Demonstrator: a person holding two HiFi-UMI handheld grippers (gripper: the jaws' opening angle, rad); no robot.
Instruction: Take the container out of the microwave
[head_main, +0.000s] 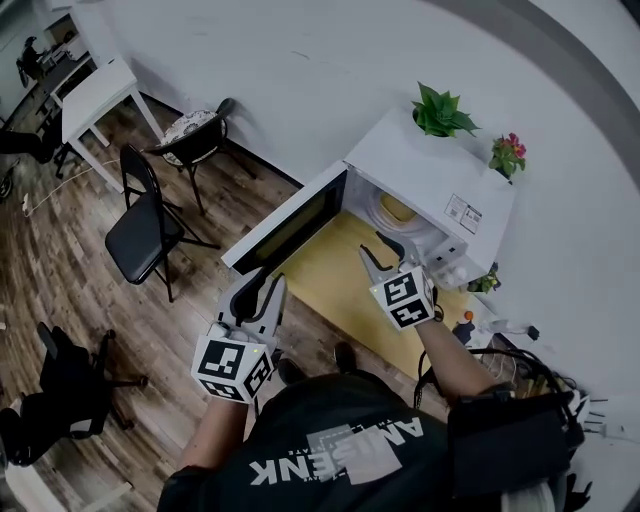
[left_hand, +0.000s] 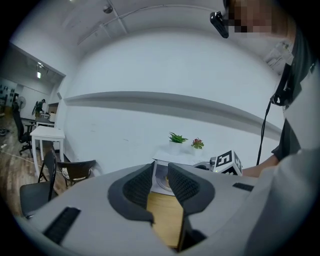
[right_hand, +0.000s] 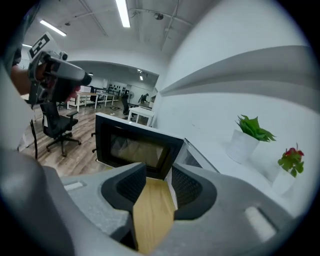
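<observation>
A white microwave (head_main: 440, 180) stands on a yellow wooden table (head_main: 330, 280) with its door (head_main: 288, 228) swung wide open to the left. Inside, a pale yellow container (head_main: 396, 208) sits on the round turntable. My right gripper (head_main: 383, 250) hovers just in front of the oven mouth, open, with nothing between its pads; in the right gripper view it (right_hand: 159, 175) faces the open door (right_hand: 132, 145). My left gripper (head_main: 265, 284) is lower left, near the door's outer edge, open and empty. In the left gripper view it (left_hand: 160, 172) looks toward the microwave (left_hand: 175, 154).
Two potted plants (head_main: 441, 110) (head_main: 508, 154) stand on the microwave's top. Black chairs (head_main: 145, 225) and a white table (head_main: 95, 90) are on the wooden floor to the left. Cables and a wire rack (head_main: 515, 365) lie at the table's right end.
</observation>
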